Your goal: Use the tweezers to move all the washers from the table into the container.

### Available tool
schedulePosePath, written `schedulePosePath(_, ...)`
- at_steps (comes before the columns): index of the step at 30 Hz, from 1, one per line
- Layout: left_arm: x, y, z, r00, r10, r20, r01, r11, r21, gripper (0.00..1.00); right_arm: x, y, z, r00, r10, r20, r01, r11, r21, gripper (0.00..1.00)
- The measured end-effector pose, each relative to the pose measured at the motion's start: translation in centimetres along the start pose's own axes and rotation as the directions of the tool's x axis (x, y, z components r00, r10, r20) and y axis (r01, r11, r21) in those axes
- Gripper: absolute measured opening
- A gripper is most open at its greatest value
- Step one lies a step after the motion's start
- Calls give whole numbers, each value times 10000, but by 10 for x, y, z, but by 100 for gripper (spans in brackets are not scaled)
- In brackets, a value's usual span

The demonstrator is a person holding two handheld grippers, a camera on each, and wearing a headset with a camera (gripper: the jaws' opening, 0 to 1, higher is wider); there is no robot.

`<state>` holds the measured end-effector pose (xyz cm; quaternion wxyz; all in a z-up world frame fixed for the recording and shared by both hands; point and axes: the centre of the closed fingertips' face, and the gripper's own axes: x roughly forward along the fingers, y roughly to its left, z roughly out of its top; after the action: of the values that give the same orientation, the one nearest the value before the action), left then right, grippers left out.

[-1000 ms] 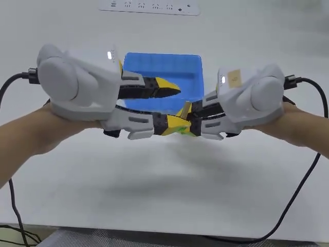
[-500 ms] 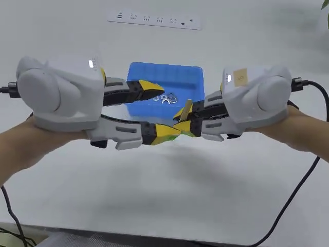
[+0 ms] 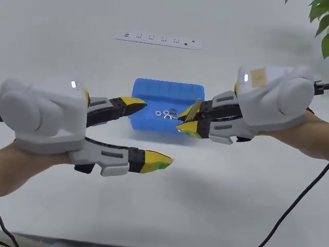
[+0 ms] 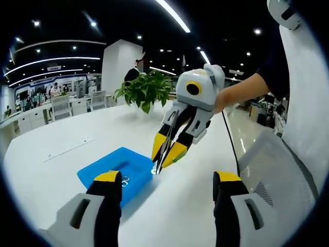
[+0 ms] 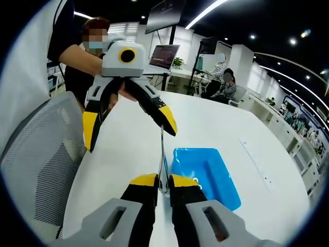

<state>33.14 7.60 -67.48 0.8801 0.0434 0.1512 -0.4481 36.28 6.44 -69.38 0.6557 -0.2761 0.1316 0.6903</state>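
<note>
A blue container (image 3: 167, 92) stands mid-table with several washers (image 3: 167, 114) lying in it. My right gripper (image 3: 186, 119) is shut on brass-coloured tweezers (image 3: 193, 109), held at the container's right front corner. In the right gripper view the tweezers (image 5: 162, 154) rise from between my shut jaws, beside the container (image 5: 205, 172). My left gripper (image 3: 149, 133) hovers open at the container's left front with nothing between its jaws. The left gripper view looks past its open gripper (image 4: 167, 180) at the container (image 4: 121, 164), the washers (image 4: 125, 179) and the right gripper (image 4: 169, 149) with its tweezers (image 4: 160, 157).
A white power strip (image 3: 158, 40) lies at the far side of the white table (image 3: 205, 195). A plant (image 3: 320, 20) reaches in at the top right. A black cable (image 3: 300, 198) trails off the right gripper. A mesh chair (image 5: 41, 170) stands by the table edge.
The two grippers, overlapping a second ago, have drawn apart, the left one down and to the left. The washers in the container have come into sight as the head view shifted.
</note>
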Motion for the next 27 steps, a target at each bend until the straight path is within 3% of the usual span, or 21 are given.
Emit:
schedulePosePath(2,-2,2,0,9999,111,40,-111,9999,-79,78,0,-2,2,10000,-15,2,15,10000,-52,10)
schedulePosePath(5,-3,-4,4,9990,-142,416,172,9972,-730,82,1,-9,5,9999,-106,11,106,9998,-144,10)
schedulePosePath(9,-2,-1,2,9994,94,330,-77,9986,-516,86,2,-17,8,9999,-112,14,112,9997,-235,10)
schedulePosePath(16,-7,9,-4,9980,504,385,-470,9953,-849,99,6,-39,8,9996,-265,55,266,9994,-232,10)
schedulePosePath(24,-11,14,-14,9969,773,121,-759,9928,-924,99,20,-53,-7,9998,-149,-157,147,9998,-167,10)
schedulePosePath(27,-11,17,-16,9959,881,207,-853,9903,-1094,99,28,-55,-15,9994,-50,-346,43,9998,-202,10)
